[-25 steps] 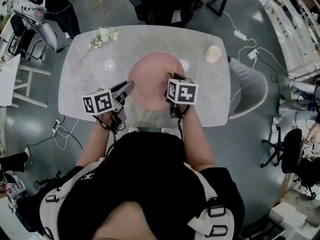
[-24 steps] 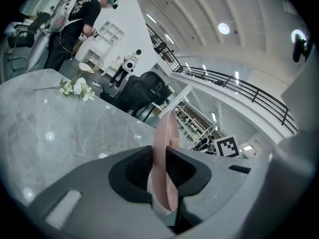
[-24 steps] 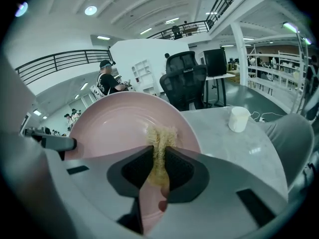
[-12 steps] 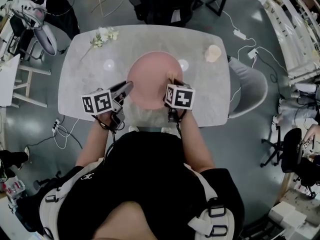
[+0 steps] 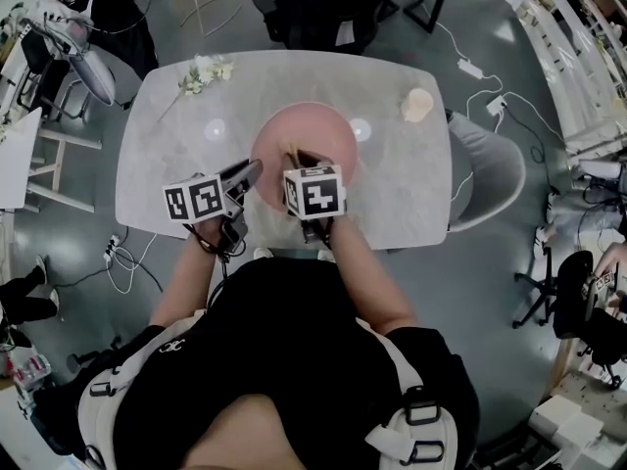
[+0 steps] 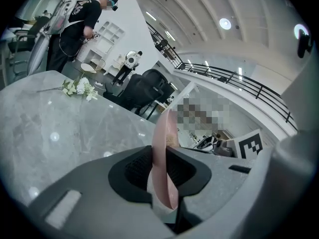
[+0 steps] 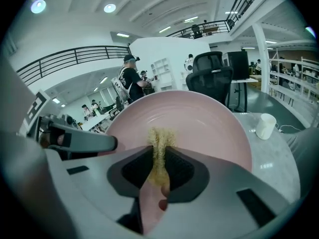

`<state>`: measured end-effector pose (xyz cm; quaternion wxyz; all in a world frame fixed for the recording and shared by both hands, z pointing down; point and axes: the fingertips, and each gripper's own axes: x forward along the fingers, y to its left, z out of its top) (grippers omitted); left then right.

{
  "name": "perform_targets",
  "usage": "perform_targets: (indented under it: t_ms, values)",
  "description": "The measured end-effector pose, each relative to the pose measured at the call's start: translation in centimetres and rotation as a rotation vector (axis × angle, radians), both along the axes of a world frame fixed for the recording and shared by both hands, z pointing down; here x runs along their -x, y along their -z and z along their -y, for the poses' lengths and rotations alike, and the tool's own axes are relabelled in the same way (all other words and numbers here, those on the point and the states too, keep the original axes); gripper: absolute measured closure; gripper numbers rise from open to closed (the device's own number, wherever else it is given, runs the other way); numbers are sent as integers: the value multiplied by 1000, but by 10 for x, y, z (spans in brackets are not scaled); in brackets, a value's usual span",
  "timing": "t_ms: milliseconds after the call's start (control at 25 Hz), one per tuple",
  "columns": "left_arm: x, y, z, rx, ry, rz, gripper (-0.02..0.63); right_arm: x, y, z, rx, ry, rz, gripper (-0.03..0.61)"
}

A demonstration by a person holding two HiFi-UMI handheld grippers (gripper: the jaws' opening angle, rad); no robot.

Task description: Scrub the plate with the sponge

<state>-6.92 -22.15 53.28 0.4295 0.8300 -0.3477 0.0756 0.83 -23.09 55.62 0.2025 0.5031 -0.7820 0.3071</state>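
Centrally — right tongs, sponge on plate

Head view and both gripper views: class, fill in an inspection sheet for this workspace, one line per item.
Surface: grey marbled table.
Job's things: pink plate mid-table; yellow sponge against its face.
Clutter: flowers at the far left; cup at the far right.
Grippers: left gripper jaws shut on the plate's rim; right gripper jaws shut on the sponge.
Cables: loose cables on the floor at the left; power strip at the right.
Surroundings: office chair beyond the table; people in the background.
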Motion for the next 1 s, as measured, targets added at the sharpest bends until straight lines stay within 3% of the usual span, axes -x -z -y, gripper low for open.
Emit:
perform_targets:
  t_ms: [400,680,1000]
  values:
    - [26,0,13,18,137,-62,540,47,-4,-23,2,173,18,505]
    - [32,9,14,11,156,-96,541,30,-11,-27,31,123,30,505]
    - [34,11,11,14,159,-108,540,-21,-28,-23,46,-3,-81,505]
